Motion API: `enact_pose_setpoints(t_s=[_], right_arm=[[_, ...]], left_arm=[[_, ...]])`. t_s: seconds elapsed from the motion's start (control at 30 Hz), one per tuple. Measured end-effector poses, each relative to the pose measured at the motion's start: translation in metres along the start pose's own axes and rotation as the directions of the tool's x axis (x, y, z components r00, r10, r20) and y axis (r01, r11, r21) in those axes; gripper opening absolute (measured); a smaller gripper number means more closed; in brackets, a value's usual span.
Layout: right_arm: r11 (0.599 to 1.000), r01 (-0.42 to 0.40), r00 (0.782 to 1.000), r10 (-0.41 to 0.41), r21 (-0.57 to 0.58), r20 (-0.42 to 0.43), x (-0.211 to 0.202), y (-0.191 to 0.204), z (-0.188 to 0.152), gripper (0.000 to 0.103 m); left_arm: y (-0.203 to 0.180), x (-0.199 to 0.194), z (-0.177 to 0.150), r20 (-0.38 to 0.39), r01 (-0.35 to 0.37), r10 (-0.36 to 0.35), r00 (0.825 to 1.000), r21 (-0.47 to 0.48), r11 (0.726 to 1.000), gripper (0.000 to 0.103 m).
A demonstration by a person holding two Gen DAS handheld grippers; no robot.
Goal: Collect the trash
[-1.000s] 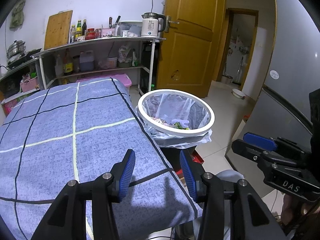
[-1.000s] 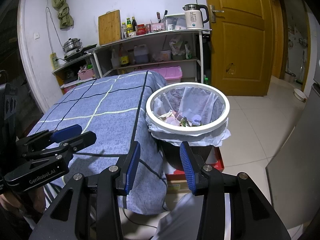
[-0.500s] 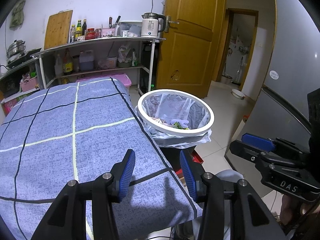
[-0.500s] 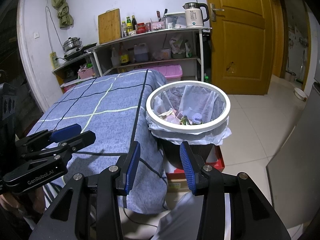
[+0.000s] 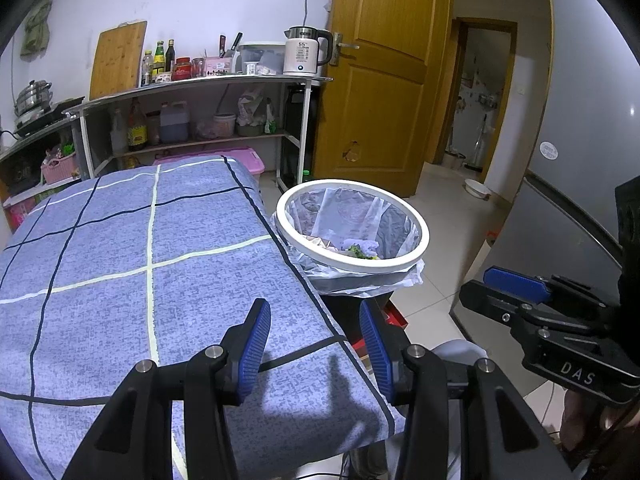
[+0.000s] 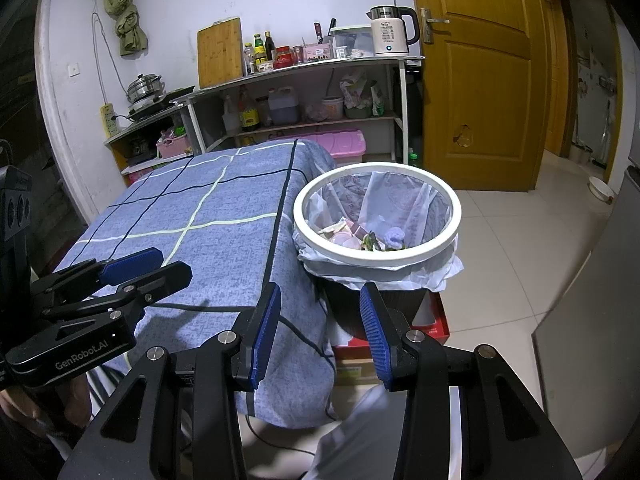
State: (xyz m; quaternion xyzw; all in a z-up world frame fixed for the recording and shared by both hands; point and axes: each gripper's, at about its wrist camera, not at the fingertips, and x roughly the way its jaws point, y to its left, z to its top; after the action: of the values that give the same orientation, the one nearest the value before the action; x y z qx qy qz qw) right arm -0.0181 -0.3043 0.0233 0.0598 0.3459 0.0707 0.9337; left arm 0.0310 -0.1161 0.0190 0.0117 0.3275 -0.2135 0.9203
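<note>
Tabletop (image 5: 120, 264) w/ blue checked cloth fills the left of both views; nothing lies on the cloth. Shelf unit (image 6: 304, 92) behind it holds bottles, jars and a white kettle (image 6: 390, 32). Wooden door (image 5: 380, 80) stands to the right of the shelf. Trash bin (image 6: 452, 236), white rim, plastic liner, sits just beside the tabletop's right edge, atop a red box (image 6: 434, 324). Trash (image 6: 360, 236) inside the bin: paper scraps, green bits, a purple item. Left gripper (image 5: 314, 334) hovers over the near tabletop corner, fingers apart, holding nothing. Right gripper (image 6: 320, 328) is low in front of the bin, fingers apart, also w/o load.
</note>
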Motion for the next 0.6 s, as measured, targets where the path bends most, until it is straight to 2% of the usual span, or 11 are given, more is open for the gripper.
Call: enact_pose_setpoints(t_s=[0.6], right_arm=[[1.000,0.001,1.000,-0.001,-0.002,-0.004,0.0014,0.0027,-0.0003,0.042]], left_arm=[[-0.0036,0.0011,-0.0016,0.009,-0.035,0.035,0.999,0.015,0.999,0.046]])
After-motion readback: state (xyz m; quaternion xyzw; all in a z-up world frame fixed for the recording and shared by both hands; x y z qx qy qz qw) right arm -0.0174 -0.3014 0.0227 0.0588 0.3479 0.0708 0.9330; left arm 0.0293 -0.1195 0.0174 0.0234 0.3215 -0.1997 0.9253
